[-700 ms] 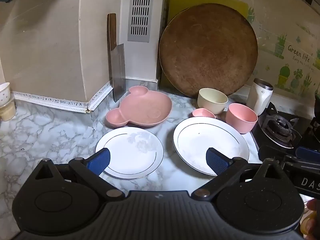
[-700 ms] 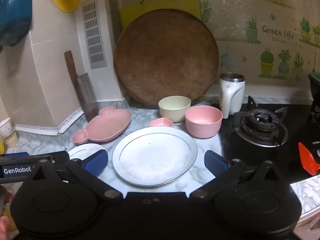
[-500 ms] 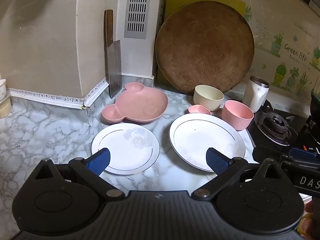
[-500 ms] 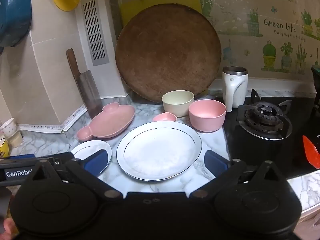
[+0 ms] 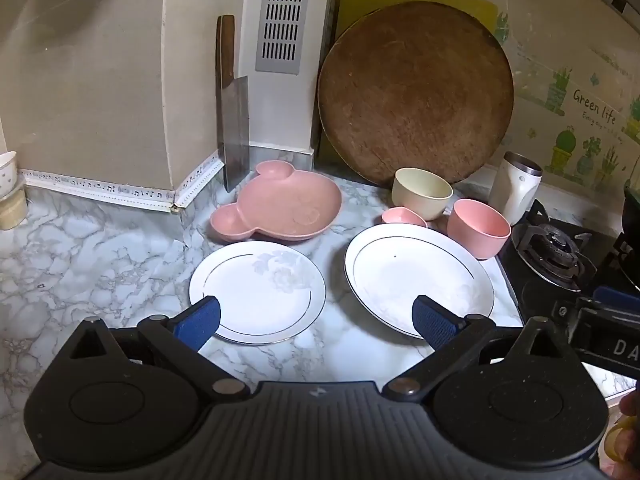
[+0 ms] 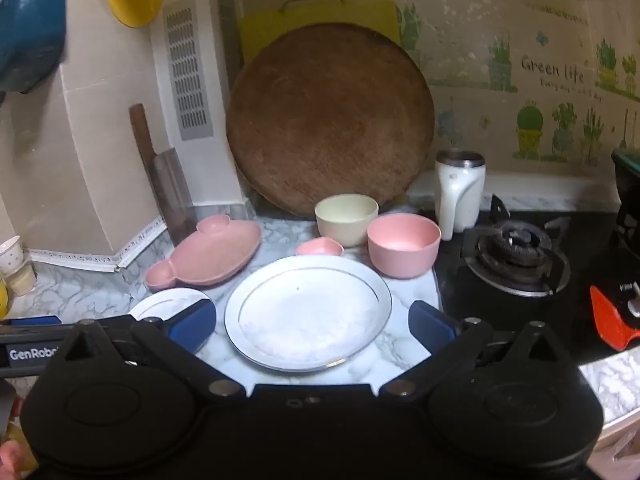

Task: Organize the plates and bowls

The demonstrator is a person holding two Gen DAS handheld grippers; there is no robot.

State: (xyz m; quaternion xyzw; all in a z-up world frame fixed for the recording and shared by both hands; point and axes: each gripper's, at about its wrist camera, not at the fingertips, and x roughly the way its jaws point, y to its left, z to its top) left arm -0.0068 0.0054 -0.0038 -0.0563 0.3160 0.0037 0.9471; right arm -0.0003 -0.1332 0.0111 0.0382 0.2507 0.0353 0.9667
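Observation:
On the marble counter lie a small white plate [image 5: 258, 292] and a large white plate [image 5: 418, 276], also in the right wrist view [image 6: 308, 312]. Behind them sit a pink bear-shaped dish [image 5: 280, 208], a tiny pink dish [image 5: 404, 216], a cream bowl [image 5: 422, 194] and a pink bowl [image 5: 478, 232]. My left gripper [image 5: 316, 322] is open and empty, above the counter in front of both plates. My right gripper [image 6: 312, 326] is open and empty, with the large plate between its fingers in view.
A round wooden board [image 5: 416, 92] and a cleaver [image 5: 234, 120] lean on the back wall. A white mug [image 5: 516, 186] stands beside a gas burner [image 5: 556, 248] on the black hob at the right. A small cup [image 5: 8, 168] sits far left.
Both grippers have drifted slightly; the plates sit a little higher and further left in the left wrist view. Nothing was grasped or moved.

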